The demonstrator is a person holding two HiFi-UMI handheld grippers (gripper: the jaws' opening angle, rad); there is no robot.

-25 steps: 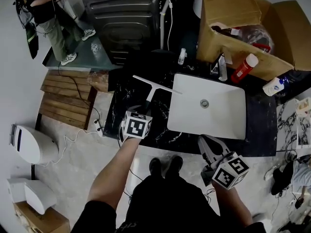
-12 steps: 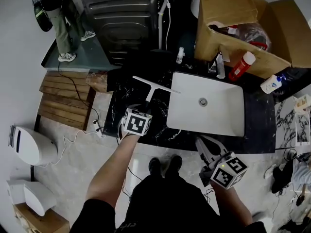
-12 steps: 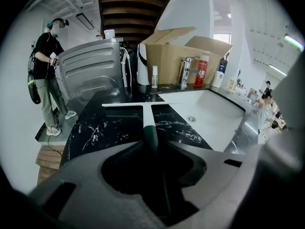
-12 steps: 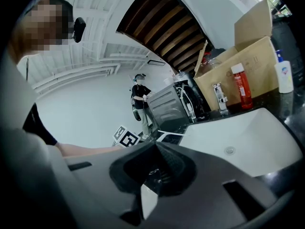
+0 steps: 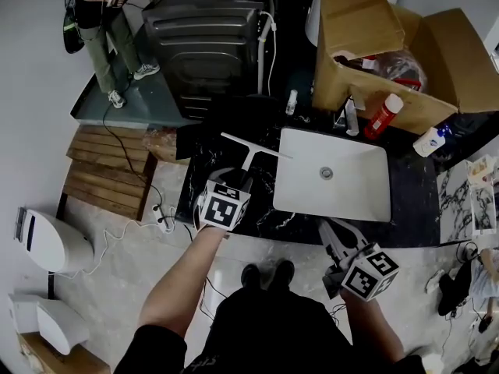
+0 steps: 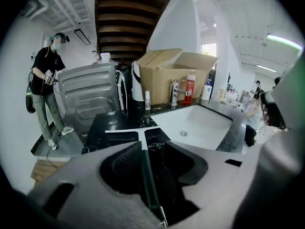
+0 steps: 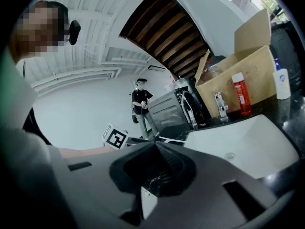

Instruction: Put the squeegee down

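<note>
The squeegee (image 5: 248, 158) lies flat on the black marbled counter (image 5: 413, 209), just left of the white sink (image 5: 374, 201). It is T-shaped, with a long pale blade set crosswise and a slim handle running back toward you. Your left gripper (image 5: 236, 179) sits over that handle with its jaws opening. In the left gripper view the handle runs between them close along one jaw, with a clear gap on the other side. Your right gripper (image 5: 329, 226) hangs off the counter's near edge in front of the sink, its jaws together on nothing.

Behind the sink stand a faucet (image 5: 349, 111), a red bottle (image 5: 384, 115) with a white cap and a white bottle (image 5: 431, 140) with a blue cap. A small clear bottle (image 5: 291, 101) stands beyond the blade. An open cardboard box (image 5: 351, 22) rises behind them all. A dark ribbed machine (image 5: 203, 45) stands beyond the counter's left end, and a person (image 5: 97, 22) stands on the floor beside it. A wooden pallet (image 5: 105, 170) lies on the floor to the counter's left.

Print on the bottles is too small to read.
</note>
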